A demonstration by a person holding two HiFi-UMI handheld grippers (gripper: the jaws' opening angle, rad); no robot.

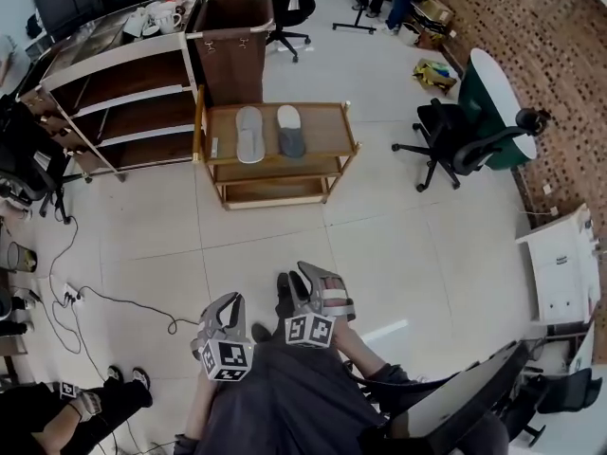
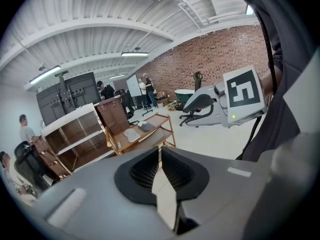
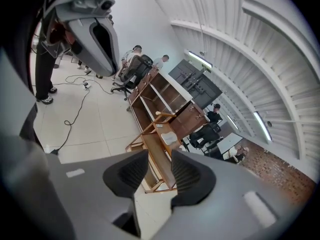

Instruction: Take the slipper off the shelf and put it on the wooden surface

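Note:
Two slippers lie side by side on top of a wooden cart [image 1: 337, 131]: a light grey slipper [image 1: 248, 133] and a darker grey slipper [image 1: 290, 129]. Both grippers hang low, close to the person's body and far from the cart. My left gripper [image 1: 229, 301] has its pads together with nothing between them. My right gripper [image 1: 309, 275] is open, with a clear gap between its pads and nothing in it. From the left gripper [image 2: 160, 151] the cart [image 2: 162, 121] and slippers [image 2: 132, 133] look small and distant. The right gripper [image 3: 160, 166] points toward the cart [image 3: 152, 156].
A long white-and-wood shelf unit [image 1: 114, 102] stands left of the cart, with a brown bin [image 1: 232, 41] behind it. Office chairs [image 1: 455, 150] are at the right, cables [image 1: 95, 297] trail over the tiled floor at the left, and people stand in the distance [image 2: 147, 86].

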